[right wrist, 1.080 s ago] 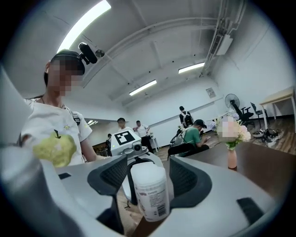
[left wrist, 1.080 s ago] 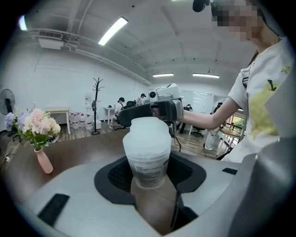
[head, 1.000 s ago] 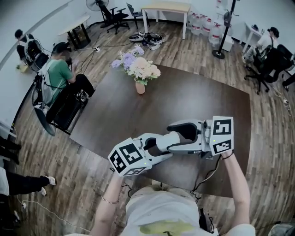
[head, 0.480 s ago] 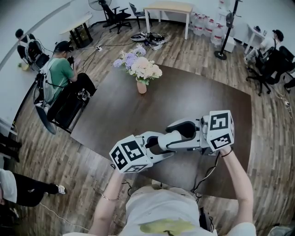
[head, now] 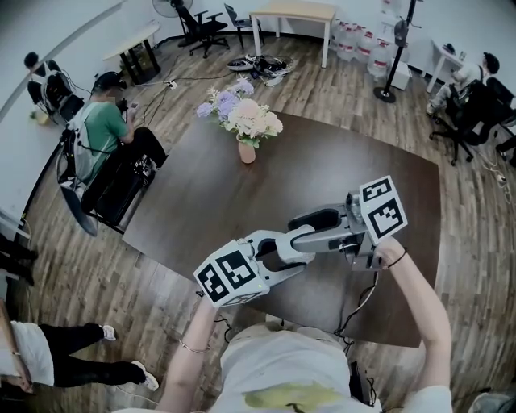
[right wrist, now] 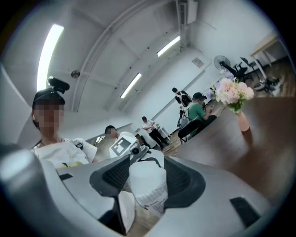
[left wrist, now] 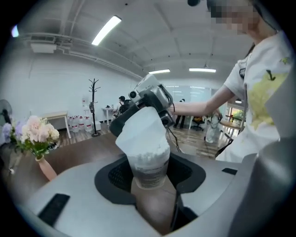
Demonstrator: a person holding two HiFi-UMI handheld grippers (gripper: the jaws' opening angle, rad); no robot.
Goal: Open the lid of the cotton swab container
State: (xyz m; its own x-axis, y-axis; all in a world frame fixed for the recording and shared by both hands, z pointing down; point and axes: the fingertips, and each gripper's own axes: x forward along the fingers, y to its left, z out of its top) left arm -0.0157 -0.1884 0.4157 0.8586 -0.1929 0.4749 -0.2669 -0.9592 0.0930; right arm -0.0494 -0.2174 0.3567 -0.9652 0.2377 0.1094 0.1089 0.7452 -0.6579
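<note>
Head view: left gripper (head: 284, 256) and right gripper (head: 302, 234) met tip to tip above the dark table (head: 322, 169).

Left gripper view: jaws clamped on the cotton swab container (left wrist: 148, 166), at its base.

Right gripper view: jaws just been closing, now pressed round the white lid (right wrist: 147, 176).

Two grey hand-held grippers with black-and-white marker cubes are counted: the left gripper (left wrist: 148, 176) and the right gripper (right wrist: 145, 179). One clear plastic cotton swab container (left wrist: 147, 155) is counted. One dark brown table (head: 322, 169), one pink vase of pastel flowers (head: 245, 150) at upper centre and one pale wooden table (head: 294, 12) at the top edge are counted.
</note>
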